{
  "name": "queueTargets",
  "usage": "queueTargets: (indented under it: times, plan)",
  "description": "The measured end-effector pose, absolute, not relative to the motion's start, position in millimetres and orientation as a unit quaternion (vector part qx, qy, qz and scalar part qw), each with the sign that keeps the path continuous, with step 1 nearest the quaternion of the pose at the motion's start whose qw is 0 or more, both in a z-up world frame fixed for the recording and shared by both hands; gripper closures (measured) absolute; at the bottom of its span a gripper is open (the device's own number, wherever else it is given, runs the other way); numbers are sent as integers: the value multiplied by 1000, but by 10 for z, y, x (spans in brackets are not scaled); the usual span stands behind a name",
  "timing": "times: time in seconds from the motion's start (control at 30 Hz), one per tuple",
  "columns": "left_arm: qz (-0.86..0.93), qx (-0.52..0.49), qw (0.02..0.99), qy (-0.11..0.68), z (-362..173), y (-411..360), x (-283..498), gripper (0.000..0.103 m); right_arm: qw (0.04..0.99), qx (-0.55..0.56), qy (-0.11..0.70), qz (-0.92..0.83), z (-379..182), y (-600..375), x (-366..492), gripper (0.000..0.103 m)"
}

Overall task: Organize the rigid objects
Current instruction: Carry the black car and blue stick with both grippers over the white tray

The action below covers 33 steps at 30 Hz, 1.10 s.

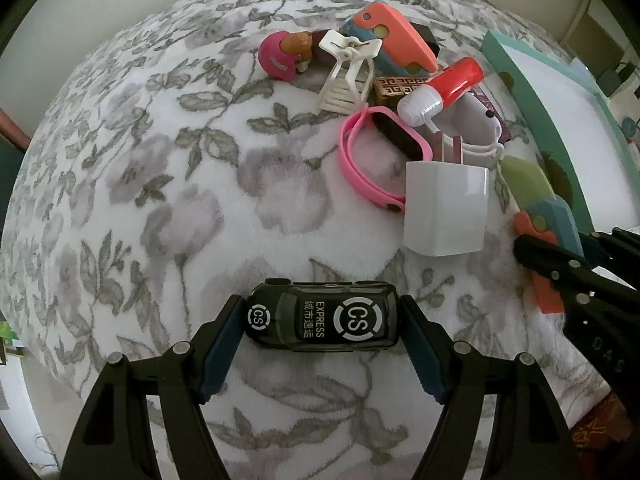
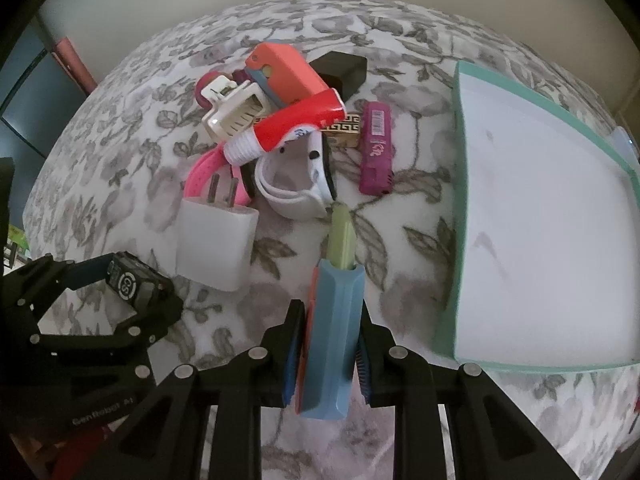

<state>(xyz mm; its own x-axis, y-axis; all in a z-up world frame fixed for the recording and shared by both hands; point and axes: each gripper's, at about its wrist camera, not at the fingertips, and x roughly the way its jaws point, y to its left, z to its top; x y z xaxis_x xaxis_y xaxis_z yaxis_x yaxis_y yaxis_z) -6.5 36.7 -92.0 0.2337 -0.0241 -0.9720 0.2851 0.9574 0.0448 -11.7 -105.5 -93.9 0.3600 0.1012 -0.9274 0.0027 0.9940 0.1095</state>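
Note:
My left gripper [image 1: 322,326] is shut on a black toy car [image 1: 324,320] marked "CS EXPRESS", held across its length just above the floral blanket. It also shows in the right wrist view [image 2: 130,278]. My right gripper [image 2: 328,344] is shut on a blue, orange and green wedge-shaped toy [image 2: 330,320], which also shows at the right edge of the left wrist view [image 1: 548,216]. A teal-rimmed white tray [image 2: 460,200] lies to the right of it.
A pile lies ahead: white charger plug [image 1: 446,210], pink wristband [image 1: 360,160], white hair clip [image 1: 346,74], red-and-white bottle [image 1: 444,88], orange-blue toy [image 1: 396,36], pink figure [image 1: 284,54], magenta stick [image 2: 376,148], white band [image 2: 296,188], black box [image 2: 340,70].

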Motion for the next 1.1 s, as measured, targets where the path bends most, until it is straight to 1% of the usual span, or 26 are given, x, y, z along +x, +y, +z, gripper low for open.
queueTargets:
  times: [0.23,0.37,0.7,0.83,0.97,1.1]
  plan:
    - [-85,98,778,615,-767,336,9,26,820,55,569,42,-898,-1173,-221,81]
    - [-80,90,781,613,-609,321,57,26,826,67,558,44,-817,-1235,-264,81]
    - [-83,75,818,564,172,-1,298,26,868,120,480,31,-279,-1644,-371,81]
    - [-90,73,820,561,258,-284,365,26,875,131,466,-2,-192,-1834,-324,81]
    - [-100,70,814,568,236,-588,429,26,874,128,465,-54,-203,-2072,-327,81]
    - [-109,87,809,571,194,-945,511,26,869,168,459,-77,-218,-2388,-287,81]
